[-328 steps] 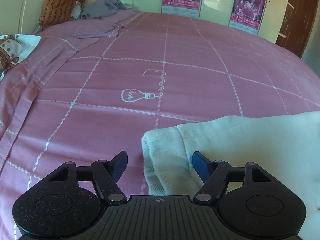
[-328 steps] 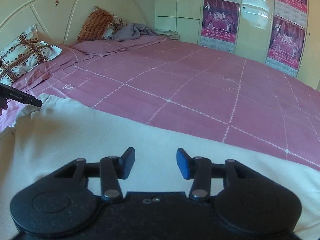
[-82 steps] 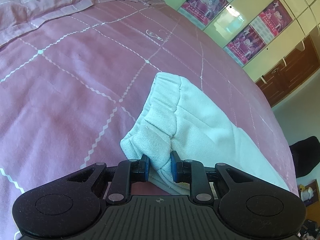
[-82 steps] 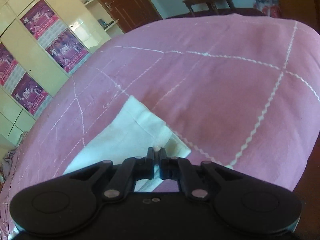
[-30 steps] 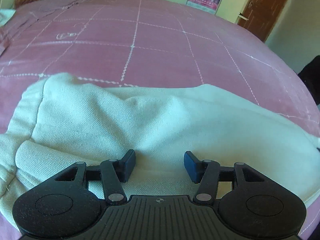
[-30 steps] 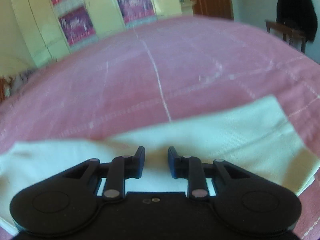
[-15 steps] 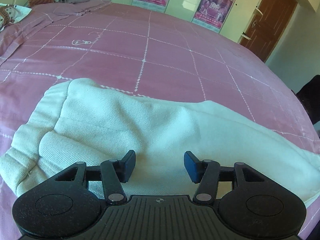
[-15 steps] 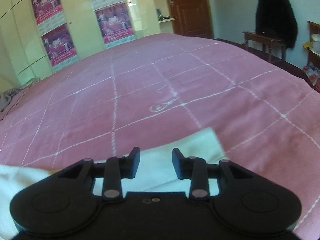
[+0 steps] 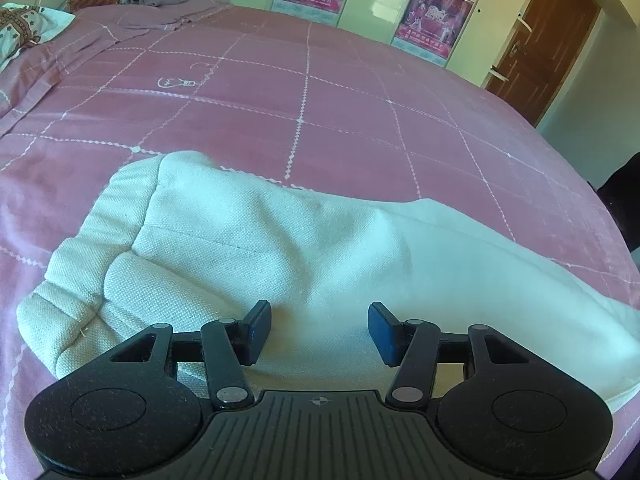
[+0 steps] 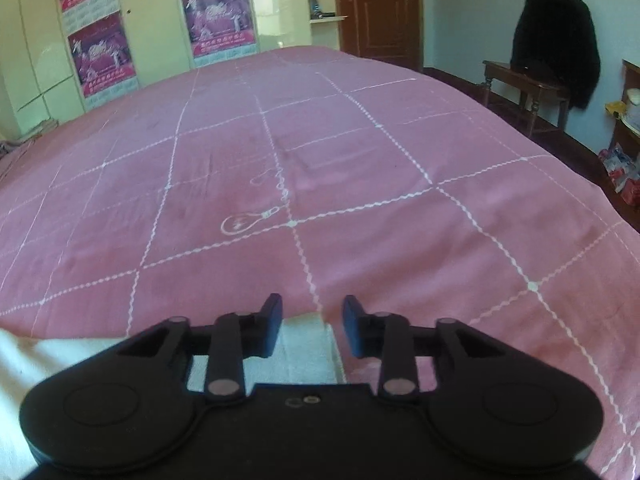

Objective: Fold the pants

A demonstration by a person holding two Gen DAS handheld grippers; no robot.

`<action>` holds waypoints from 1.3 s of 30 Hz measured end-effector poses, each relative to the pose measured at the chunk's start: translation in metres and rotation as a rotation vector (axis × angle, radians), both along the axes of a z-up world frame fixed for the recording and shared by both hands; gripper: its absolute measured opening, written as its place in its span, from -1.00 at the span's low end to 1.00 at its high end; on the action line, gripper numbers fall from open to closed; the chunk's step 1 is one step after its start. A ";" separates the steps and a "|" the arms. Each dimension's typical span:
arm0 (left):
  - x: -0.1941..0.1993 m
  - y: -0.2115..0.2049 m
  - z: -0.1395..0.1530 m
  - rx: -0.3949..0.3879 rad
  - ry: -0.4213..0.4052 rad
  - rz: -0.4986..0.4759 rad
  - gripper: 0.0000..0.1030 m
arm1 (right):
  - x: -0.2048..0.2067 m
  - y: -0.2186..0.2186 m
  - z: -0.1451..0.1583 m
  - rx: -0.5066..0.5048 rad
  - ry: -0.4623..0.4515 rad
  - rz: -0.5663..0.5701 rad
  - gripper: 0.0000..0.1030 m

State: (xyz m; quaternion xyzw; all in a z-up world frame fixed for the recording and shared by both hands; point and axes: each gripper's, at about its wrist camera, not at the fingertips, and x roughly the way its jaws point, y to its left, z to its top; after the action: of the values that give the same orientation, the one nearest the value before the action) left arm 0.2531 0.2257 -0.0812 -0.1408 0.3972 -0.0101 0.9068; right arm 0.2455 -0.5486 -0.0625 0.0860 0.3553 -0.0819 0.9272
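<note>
You've let go since that pinch: your left gripper (image 9: 319, 328) hangs spread wide over the white pants (image 9: 280, 240), waistband off to its left. Right gripper (image 10: 312, 330) is parted too, pants' end (image 10: 308, 356) just beneath, pink bedspread (image 10: 360, 160) ahead.

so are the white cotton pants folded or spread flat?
Folded once lengthwise: the white cotton pants show doubled waistband layers at left, lying on the pink bedspread.
</note>
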 end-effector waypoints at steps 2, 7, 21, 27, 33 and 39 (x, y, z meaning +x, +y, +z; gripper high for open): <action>-0.003 0.002 0.000 0.008 0.000 0.009 0.05 | 0.000 -0.009 -0.004 0.064 0.016 0.015 -0.21; -0.010 0.010 -0.003 0.009 0.012 0.036 0.05 | 0.002 -0.004 -0.006 0.055 0.038 0.072 -0.74; -0.018 0.019 -0.010 0.020 0.013 0.052 0.05 | -0.024 -0.016 0.000 0.139 -0.128 -0.048 -0.92; -0.023 0.021 -0.004 0.031 -0.014 0.070 0.05 | -0.018 -0.019 -0.011 0.100 0.005 -0.084 -0.73; -0.031 0.048 0.010 0.027 -0.081 0.164 0.05 | -0.043 0.020 0.013 0.088 -0.116 0.002 -0.63; 0.009 0.033 0.024 0.042 -0.109 0.120 0.05 | -0.011 0.121 0.009 0.105 -0.101 0.215 -0.63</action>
State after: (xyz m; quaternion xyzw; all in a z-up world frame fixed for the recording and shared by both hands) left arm 0.2620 0.2588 -0.0573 -0.1446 0.3381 0.0451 0.9288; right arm 0.2340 -0.4273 -0.0532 0.1001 0.3192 0.0412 0.9415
